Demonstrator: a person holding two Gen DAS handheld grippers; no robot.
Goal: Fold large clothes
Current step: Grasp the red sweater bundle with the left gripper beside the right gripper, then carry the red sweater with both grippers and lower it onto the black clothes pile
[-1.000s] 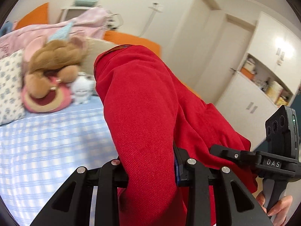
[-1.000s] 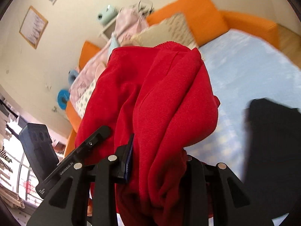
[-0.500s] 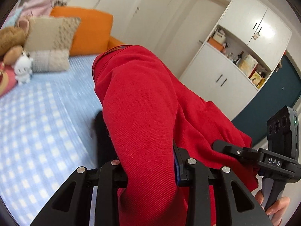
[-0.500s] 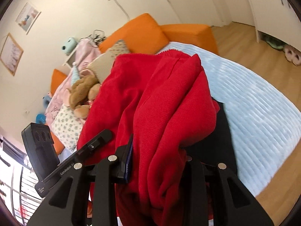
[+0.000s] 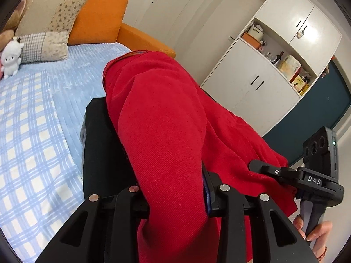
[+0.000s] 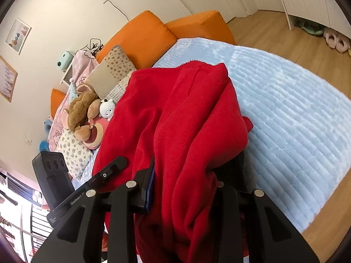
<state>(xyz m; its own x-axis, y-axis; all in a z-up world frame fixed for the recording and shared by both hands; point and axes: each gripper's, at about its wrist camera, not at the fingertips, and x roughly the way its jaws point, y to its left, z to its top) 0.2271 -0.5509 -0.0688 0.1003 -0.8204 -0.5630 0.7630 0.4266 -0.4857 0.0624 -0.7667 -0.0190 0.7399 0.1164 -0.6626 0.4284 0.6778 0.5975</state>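
Left tool (image 5: 175, 199) clamping bunched, ribbed red garment (image 5: 166, 118)

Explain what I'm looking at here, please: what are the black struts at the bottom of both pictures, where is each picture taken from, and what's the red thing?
No robot is involved. A person carries a handheld two-finger gripper in each hand, and each gripper has a wide-angle camera looking along its fingers. The black struts are the gripper's own frame.

One picture comes from the left gripper. It is clamped on a red garment bunched between its jaws. At its right edge you see the right gripper's handle and the person's hand.

The other picture comes from the right gripper, clamped on the same red garment.

Below is a bed with a light blue blanket, a dark garment lying on it, and pillows and plush toys by the orange headboard.
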